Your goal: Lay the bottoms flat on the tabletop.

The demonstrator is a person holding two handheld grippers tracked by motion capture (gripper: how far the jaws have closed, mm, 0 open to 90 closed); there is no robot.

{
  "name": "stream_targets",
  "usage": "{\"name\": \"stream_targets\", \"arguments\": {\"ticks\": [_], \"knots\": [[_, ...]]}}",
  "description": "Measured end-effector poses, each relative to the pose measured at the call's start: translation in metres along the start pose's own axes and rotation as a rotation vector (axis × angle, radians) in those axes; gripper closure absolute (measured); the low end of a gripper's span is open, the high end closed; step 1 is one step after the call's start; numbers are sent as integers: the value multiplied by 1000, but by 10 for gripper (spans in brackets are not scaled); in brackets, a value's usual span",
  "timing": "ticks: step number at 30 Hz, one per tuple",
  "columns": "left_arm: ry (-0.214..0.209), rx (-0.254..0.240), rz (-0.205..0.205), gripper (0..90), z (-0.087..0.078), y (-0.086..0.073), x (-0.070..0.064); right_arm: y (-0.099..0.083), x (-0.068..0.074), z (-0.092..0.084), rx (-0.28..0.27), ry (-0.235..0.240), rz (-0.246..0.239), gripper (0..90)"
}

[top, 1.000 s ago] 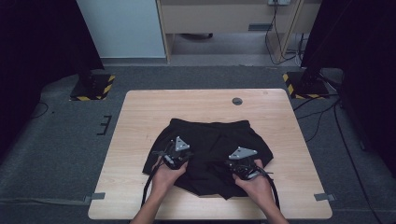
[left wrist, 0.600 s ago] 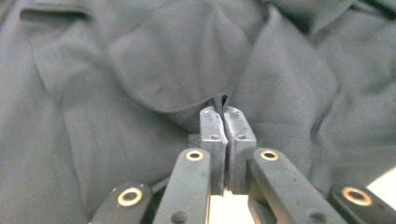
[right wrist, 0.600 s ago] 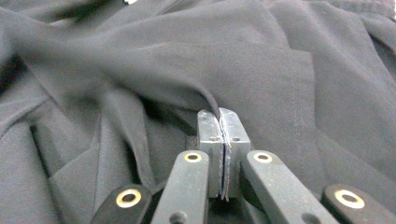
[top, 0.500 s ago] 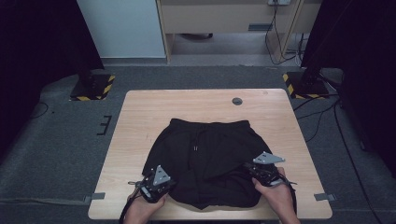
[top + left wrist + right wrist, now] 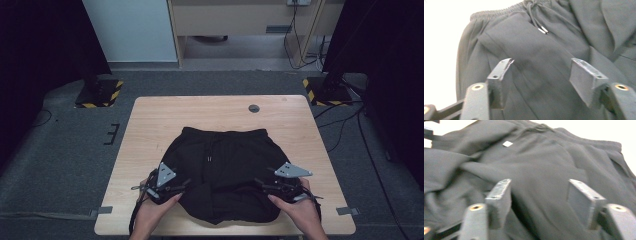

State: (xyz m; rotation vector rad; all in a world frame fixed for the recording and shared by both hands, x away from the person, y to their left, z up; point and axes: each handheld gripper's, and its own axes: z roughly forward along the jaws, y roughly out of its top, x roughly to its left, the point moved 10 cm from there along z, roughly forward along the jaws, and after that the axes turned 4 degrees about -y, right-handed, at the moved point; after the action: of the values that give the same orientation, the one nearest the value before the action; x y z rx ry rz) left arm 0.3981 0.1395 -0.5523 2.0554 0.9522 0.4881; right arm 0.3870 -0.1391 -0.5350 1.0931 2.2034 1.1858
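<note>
Black shorts [image 5: 220, 165] lie spread on the wooden table [image 5: 150, 125], waistband at the far side, leg ends rumpled near the front edge. My left gripper [image 5: 182, 184] hovers at the shorts' near left part. Its jaws have just been opening and stand apart [image 5: 541, 67] over the cloth [image 5: 536, 37], near the drawstring [image 5: 541, 28], with nothing pinched. My right gripper [image 5: 262, 185] sits at the near right part. Its jaws have also just been opening [image 5: 540, 186], and fabric [image 5: 536, 157] with a small white tag [image 5: 507, 143] lies beyond them, not gripped.
A round dark grommet [image 5: 254, 108] sits in the tabletop near the far edge. Yellow-and-black striped stand bases [image 5: 100, 92] [image 5: 325, 90] rest on the grey floor beyond the far corners. Cables [image 5: 345, 130] trail on the floor at the right.
Both hands drew back from the shorts' middle toward the near edge and apart, dragging the leg ends with them. Both grippers then went from shut to open and let the cloth go.
</note>
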Motion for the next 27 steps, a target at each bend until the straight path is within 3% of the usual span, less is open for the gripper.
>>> {"name": "stream_targets", "arguments": {"ticks": [2, 4, 5, 6, 7, 8, 11, 12, 13, 14, 15, 16, 17, 19, 23, 24, 25, 26, 27], "knots": [[-7, 26, 3, 278, 19, 5, 1, 8, 15, -3, 16, 50, -24, 282], [-3, 57, 19, 266, 36, 6, 2, 10, 18, -2, 18, 52, -28, 281], [-17, 82, 15, 239, 49, 5, 1, 12, 23, 7, 36, 47, -42, 276], [-17, 82, 15, 240, 49, 5, 1, 12, 23, 7, 36, 47, -42, 276], [-10, 88, 17, 242, 56, 4, 2, 9, 27, 25, 77, 41, -58, 252], [-10, 90, 15, 259, 59, 4, 1, 8, 28, 32, 90, 34, -63, 239], [-11, 89, 3, 444, 60, 2, 0, 8, 28, 59, 126, 28, -53, 158], [-5, 99, 10, 444, 59, 0, 0, 8, 28, 59, 126, 28, -53, 158], [2, 107, 21, 602, 58, -1, 0, 7, 28, 76, 154, 35, -56, 127], [0, 108, 25, 602, 57, -2, 0, 7, 28, 76, 154, 35, -56, 127], [-1, 105, 16, 756, 54, -2, 1, 3, 29, 91, 203, 28, -69, 176], [-8, 98, 2, 756, 52, -1, 1, 3, 29, 91, 203, 28, -69, 176], [-15, 93, -1, 833, 48, 0, 1, -1, 29, 100, 234, 15, -78, 309], [-16, 79, 14, 842, 38, 2, 0, -4, 28, 103, 249, 4, -83, 348], [-36, 66, 48, 849, 7, 3, -8, -4, 27, 105, 227, -15, -89, 624], [-44, 73, 55, 849, -2, -2, -11, -3, 25, 105, 224, -12, -87, 726], [-54, 83, 59, 849, -6, -6, -14, -3, 25, 105, 224, -12, -87, 726], [-63, 97, 63, 849, -11, -13, -17, -2, 25, 105, 222, -6, -79, 809], [-67, 108, 71, 849, -15, -19, -21, -2, 25, 105, 222, -6, -79, 809]]}}
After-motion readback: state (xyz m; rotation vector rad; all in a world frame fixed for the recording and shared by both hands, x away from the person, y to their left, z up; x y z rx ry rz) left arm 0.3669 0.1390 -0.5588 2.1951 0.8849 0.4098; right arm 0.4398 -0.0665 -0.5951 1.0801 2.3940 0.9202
